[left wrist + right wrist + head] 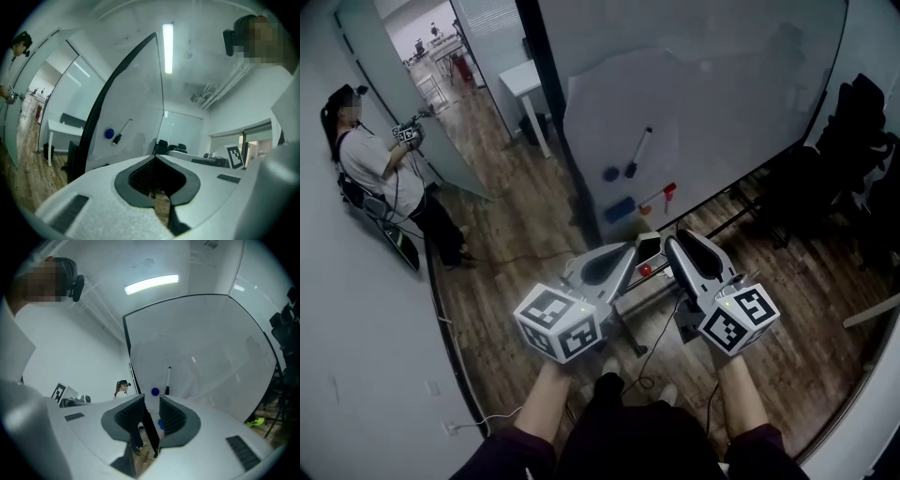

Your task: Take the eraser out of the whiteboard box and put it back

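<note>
Right now you hold both grippers up in front of the whiteboard (722, 94), and neither has anything in it. Your left gripper (154, 157) has its jaws together at the tips, with nothing between them. Your right gripper (151, 399) has its jaws a narrow gap apart, and the pads press on nothing.

The blue eraser (619, 209) sits low on the whiteboard, below a round blue magnet (610, 174) and a black marker (638, 153), with a red-capped pen (661, 194) just to its right. In the head view it lies beyond the tips of both grippers, apart from them and a little to the left of your left gripper's tip. In the right gripper view a slice of it shows through the gap, close by the right-hand pad but farther off, on the board.

Another person (370, 164) stands well off to your left on the wooden floor (516, 216).
</note>
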Motion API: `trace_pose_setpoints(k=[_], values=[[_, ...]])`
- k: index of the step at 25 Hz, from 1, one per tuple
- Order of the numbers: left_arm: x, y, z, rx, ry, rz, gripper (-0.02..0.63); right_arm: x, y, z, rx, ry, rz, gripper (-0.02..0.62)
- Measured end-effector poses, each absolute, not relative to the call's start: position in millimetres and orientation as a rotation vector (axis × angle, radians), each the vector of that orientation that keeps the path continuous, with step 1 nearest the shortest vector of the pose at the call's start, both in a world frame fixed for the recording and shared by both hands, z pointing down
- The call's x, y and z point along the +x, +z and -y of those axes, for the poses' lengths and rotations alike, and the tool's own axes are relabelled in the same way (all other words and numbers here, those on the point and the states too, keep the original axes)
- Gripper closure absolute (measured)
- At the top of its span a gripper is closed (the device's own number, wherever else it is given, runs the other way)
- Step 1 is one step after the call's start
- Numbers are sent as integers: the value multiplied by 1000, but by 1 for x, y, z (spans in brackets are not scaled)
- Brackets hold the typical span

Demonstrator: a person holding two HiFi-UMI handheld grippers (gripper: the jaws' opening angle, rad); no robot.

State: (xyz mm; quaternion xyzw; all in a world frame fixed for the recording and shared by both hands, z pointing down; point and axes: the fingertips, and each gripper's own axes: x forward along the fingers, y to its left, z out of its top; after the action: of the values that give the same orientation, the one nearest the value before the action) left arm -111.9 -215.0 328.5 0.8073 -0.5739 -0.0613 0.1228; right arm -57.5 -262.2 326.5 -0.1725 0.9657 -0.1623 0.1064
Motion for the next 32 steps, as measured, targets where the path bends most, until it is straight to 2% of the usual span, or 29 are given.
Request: trace_pose_setpoints(k=[10,32], values=[[-91,285,206,2450,-228,1705,601,-30,278,249,-520,-374,-2751,589],[-90,294,205,2434,-204,1701,601,-25,283,248,-526,-418,-2721,592]])
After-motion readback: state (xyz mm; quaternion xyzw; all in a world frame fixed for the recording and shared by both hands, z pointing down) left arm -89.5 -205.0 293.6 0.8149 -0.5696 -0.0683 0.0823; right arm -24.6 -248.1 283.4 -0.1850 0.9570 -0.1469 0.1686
